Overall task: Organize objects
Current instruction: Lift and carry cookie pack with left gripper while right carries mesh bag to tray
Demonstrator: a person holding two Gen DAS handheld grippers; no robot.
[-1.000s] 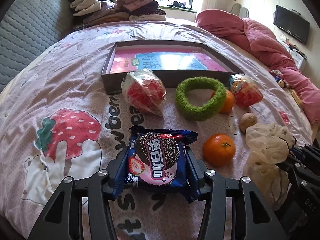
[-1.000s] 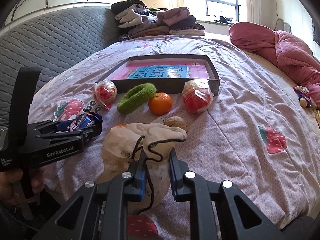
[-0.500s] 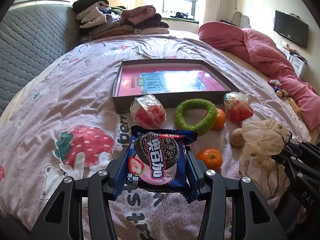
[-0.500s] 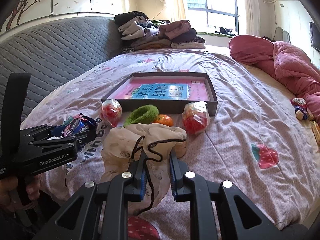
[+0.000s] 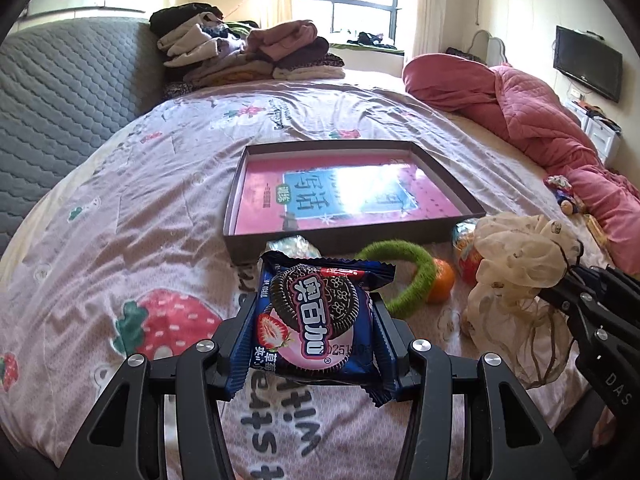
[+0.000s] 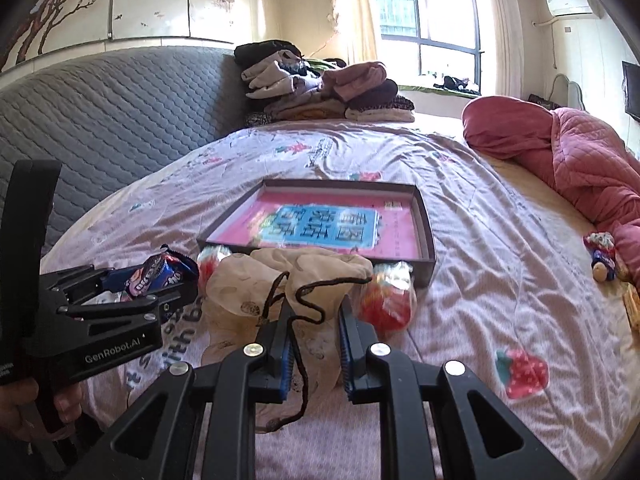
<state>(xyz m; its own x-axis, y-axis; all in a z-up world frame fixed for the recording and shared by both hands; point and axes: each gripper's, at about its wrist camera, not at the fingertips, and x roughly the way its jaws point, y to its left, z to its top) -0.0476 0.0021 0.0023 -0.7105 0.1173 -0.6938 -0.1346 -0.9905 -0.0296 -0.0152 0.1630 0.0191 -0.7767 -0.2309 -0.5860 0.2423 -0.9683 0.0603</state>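
The left gripper grasps a blue cookie packet between its two fingers, which press on the left and right sides of the packet; the packet stands upright and is held above the bedsheet. The right gripper holds a beige drawstring pouch; its fingers are close together and the fabric and the black cord of the pouch pass between them, so they are clenched on the pouch. In the left wrist view the same pouch hangs at the tip of the right gripper, at the right side of the packet. On the bed, beyond both grippers, lies a shallow dark tray with a pink and blue sheet inside it. Just in front of the tray's near wall there is a green fuzzy ring, and an orange fruit touches the ring at its right side. A red snack in clear wrapper lies near the right corner of the tray, partly hidden behind the pouch, and another one is seen at the left of the pouch. A pile of folded clothes rests at the far end of the bed, and a pink quilt lies along the right side
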